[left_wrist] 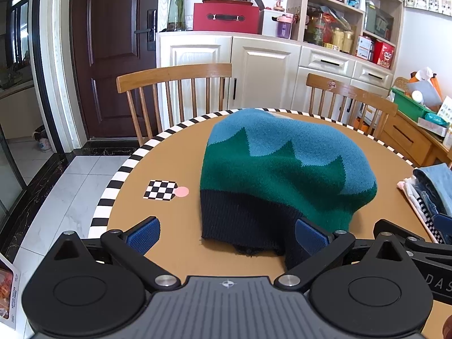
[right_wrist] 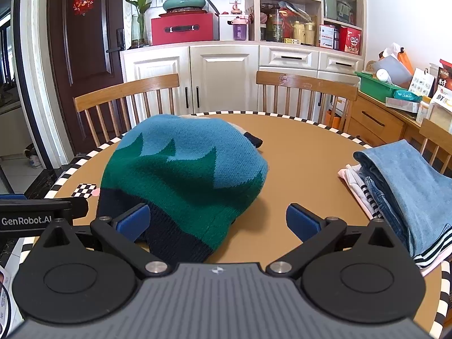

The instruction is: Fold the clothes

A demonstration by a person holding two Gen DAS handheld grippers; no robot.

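Sweater (left_wrist: 285,169) lying bunched mid-table (left_wrist: 169,158), dark hem nearest, beside the folded stack (right_wrist: 401,186). Left gripper (left_wrist: 226,234) and right gripper (right_wrist: 217,220) both spread wide, grasping nothing, poised at the hem. Best to pinch the two hem corners evenly, lift, and smooth flat before folding, probably.

Sweater (left_wrist: 285,166): blue over green zigzag, navy hem. Table (left_wrist: 169,163): tan, black-white striped rim. Marker (left_wrist: 160,189): black-white checkerboard. Claw pads (right_wrist: 132,221): blue.
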